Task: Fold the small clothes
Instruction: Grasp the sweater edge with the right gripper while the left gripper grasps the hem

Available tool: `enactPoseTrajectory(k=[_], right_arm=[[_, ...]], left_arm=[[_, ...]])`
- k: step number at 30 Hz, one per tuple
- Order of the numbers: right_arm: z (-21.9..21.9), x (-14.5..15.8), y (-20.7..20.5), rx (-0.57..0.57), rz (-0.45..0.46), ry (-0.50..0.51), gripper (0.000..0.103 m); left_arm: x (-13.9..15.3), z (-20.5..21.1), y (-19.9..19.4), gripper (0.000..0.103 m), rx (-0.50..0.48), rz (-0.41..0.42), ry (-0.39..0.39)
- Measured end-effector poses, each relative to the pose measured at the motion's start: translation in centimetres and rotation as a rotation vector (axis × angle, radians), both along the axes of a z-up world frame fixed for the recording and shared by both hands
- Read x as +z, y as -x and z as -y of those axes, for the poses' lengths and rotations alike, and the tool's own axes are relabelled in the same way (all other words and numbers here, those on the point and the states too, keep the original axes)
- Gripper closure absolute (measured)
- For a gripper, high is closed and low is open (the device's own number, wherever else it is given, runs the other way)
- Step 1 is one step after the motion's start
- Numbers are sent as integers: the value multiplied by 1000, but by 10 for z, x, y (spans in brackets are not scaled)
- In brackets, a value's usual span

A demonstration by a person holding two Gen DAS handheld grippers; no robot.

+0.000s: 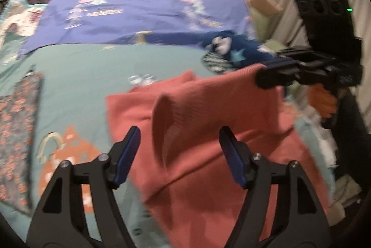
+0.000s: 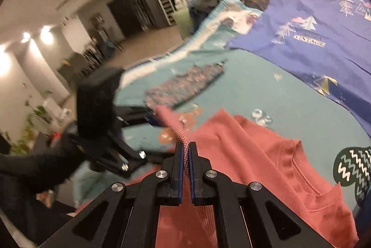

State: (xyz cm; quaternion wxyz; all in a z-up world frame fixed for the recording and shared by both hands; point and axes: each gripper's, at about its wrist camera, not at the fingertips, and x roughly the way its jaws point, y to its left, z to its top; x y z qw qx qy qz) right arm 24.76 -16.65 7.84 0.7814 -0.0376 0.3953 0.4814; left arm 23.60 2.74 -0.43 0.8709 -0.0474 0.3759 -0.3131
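A salmon-pink knit top point(image 1: 208, 166) lies spread on the bed, with one edge lifted off the cover. My right gripper point(image 2: 186, 144) is shut on that raised edge, and the cloth runs up between its blue pads. From the left wrist view it shows side-on point(image 1: 262, 76) at the right, holding the edge up. My left gripper point(image 1: 179, 130) is open, with a standing fold of the top between its fingers and neither pad pressing on it. In the right wrist view the left gripper point(image 2: 150, 118) sits at the far end of the same lifted edge point(image 2: 167, 120).
The bed has a teal printed cover point(image 1: 81, 76) with a purple tree-print sheet point(image 1: 139, 4) at the back. A folded floral piece point(image 1: 16, 132) lies at the left. A dark blue starred garment point(image 1: 231, 48) lies behind the top. A hand point(image 1: 322, 101) grips the right gripper's handle.
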Motion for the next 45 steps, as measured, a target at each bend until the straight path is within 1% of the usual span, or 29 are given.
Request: enactPoseTrajectory(k=[2, 3, 4, 5, 6, 7, 8, 10, 11, 15, 18, 20, 21, 22, 24, 25, 28, 30, 32, 34, 35, 36, 37, 39, 41, 43, 45], right_arm=[[1, 0, -7, -14, 8, 20, 100], [0, -6, -14, -36, 0, 43, 99], [-3, -14, -22, -57, -17, 70, 98], [-5, -24, -30, -86, -29, 107, 96], [-8, -33, -35, -120, -30, 154, 89], [-10, -43, -42, -161, -27, 210, 85], [-10, -54, -48, -209, -19, 281, 83], [-2, -65, -51, -267, -3, 356, 83], [5, -69, -51, -285, 2, 390, 83], [53, -79, -47, -335, -3, 510, 82], [95, -79, -41, -391, -9, 606, 81], [116, -76, -35, -404, 10, 653, 78], [122, -73, -29, -396, 23, 666, 72], [124, -71, -26, -387, 38, 682, 63], [122, -70, -17, -344, 92, 740, 62], [121, -72, -15, -326, 103, 759, 62], [109, -86, -19, -267, 100, 857, 65], [103, -91, -18, -222, 104, 900, 65], [102, -93, -14, -190, 102, 919, 64], [104, -95, -16, -174, 76, 924, 63], [106, -97, -19, -180, 58, 921, 65], [108, -99, -21, -186, 40, 922, 72], [108, -102, -23, -186, 21, 932, 98], [107, -107, -19, -169, 5, 968, 99], [107, -101, -13, -167, 45, 974, 99], [112, -86, -12, -221, 93, 944, 99], [123, -59, -14, -316, 166, 885, 99]], left_arm=[[0, 3, -3, 28, -17, -4, 50], [-2, 4, -7, 35, -20, -23, 72], [-4, 5, -11, 69, -25, -42, 83], [-6, 9, -16, 93, -35, -69, 65], [-10, 12, -20, 97, -17, -87, 21], [-16, 14, -25, 98, 28, -110, -52], [-23, 15, -29, 98, 52, -151, -107], [-37, 15, -35, 98, 96, -215, -196], [-40, 15, -36, 98, 99, -221, -206], [-38, 16, -35, 98, 102, -225, -164], [-39, 21, -38, 98, 108, -240, -170], [-39, 25, -41, 98, 109, -240, -180], [-38, 26, -40, 98, 108, -237, -185], [-37, 27, -37, 98, 106, -234, -191], [-37, 25, -41, 98, 105, -234, -200], [-37, 25, -42, 98, 105, -235, -204], [-36, 26, -44, 98, 108, -240, -214], [-34, 27, -44, 98, 105, -239, -224], [-34, 29, -44, 98, 100, -236, -236], [-34, 30, -45, 98, 98, -236, -241], [-34, 31, -46, 98, 100, -237, -240], [-35, 31, -47, 98, 105, -239, -237], [-35, 31, -47, 98, 110, -241, -234], [-33, 31, -47, 98, 110, -235, -234], [-30, 33, -45, 98, 111, -216, -242], [-21, 32, -41, 98, 105, -190, -233], [-5, 32, -36, 98, 94, -141, -199]])
